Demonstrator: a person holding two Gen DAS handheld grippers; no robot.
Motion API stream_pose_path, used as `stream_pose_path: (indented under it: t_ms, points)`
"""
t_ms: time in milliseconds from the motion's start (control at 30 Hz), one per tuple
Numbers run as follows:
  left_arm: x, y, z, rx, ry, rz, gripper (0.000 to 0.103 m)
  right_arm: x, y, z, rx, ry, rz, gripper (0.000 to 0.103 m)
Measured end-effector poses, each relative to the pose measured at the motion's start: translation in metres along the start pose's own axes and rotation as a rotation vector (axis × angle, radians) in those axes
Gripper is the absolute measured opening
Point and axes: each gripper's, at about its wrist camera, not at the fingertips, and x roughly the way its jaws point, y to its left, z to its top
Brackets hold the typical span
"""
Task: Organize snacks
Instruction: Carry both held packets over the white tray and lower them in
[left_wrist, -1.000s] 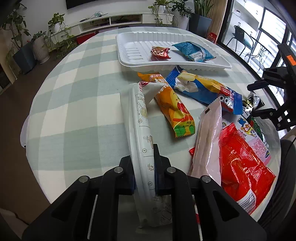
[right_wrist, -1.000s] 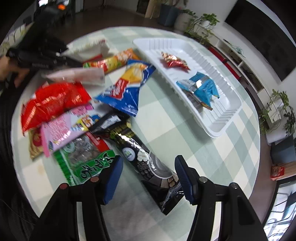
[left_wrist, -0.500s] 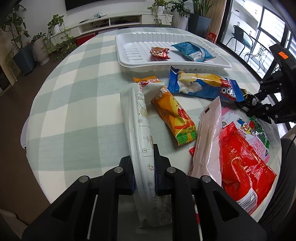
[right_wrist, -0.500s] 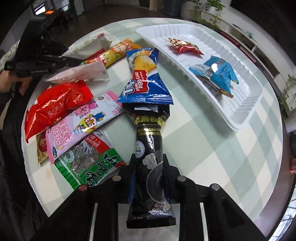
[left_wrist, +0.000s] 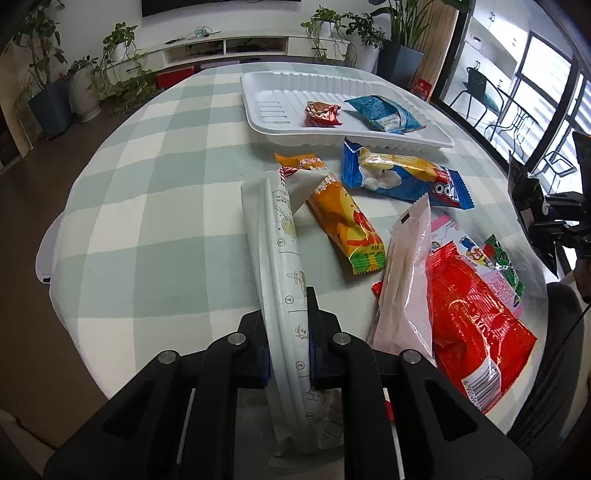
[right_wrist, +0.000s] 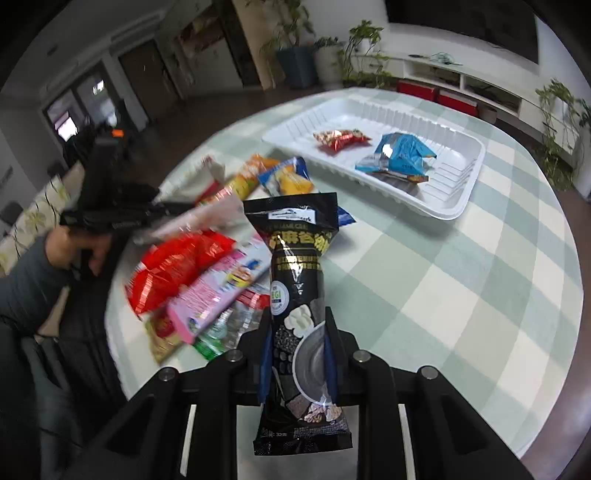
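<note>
My left gripper (left_wrist: 288, 325) is shut on a long white snack packet (left_wrist: 280, 236) whose far end rests on the checked table. My right gripper (right_wrist: 297, 332) is shut on a black snack packet (right_wrist: 295, 266) and holds it upright above the table. The white tray (left_wrist: 266, 92) at the far side holds a small red packet (left_wrist: 322, 112) and a blue packet (left_wrist: 384, 114). The tray (right_wrist: 454, 199) also shows in the right wrist view. The right gripper and its black packet appear at the right edge of the left wrist view (left_wrist: 532, 210).
Loose snacks lie on the table: an orange packet (left_wrist: 340, 218), a blue cake packet (left_wrist: 402, 177), a pale pink packet (left_wrist: 410, 273), a red bag (left_wrist: 472, 317) and a pink cartoon packet (right_wrist: 218, 291). The round table's edge (left_wrist: 66, 280) is near on the left.
My right gripper lifted the black packet off the table and raised it upright. My left gripper, still holding the white packet, moved slightly closer to the tray.
</note>
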Motion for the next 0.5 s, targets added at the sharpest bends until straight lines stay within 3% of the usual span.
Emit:
stream_pose_path:
  t_ms: [267, 500]
  points:
    - [-0.032, 0.009, 0.016, -0.059, -0.069, -0.085, 0.012, -0.020, -0.001, 0.010, 0.164, -0.182, 0.088, 0.025]
    - [-0.045, 0.014, 0.075, -0.054, -0.142, -0.129, 0.012, -0.033, -0.039, 0.041, 0.444, -0.284, 0.055, 0.025]
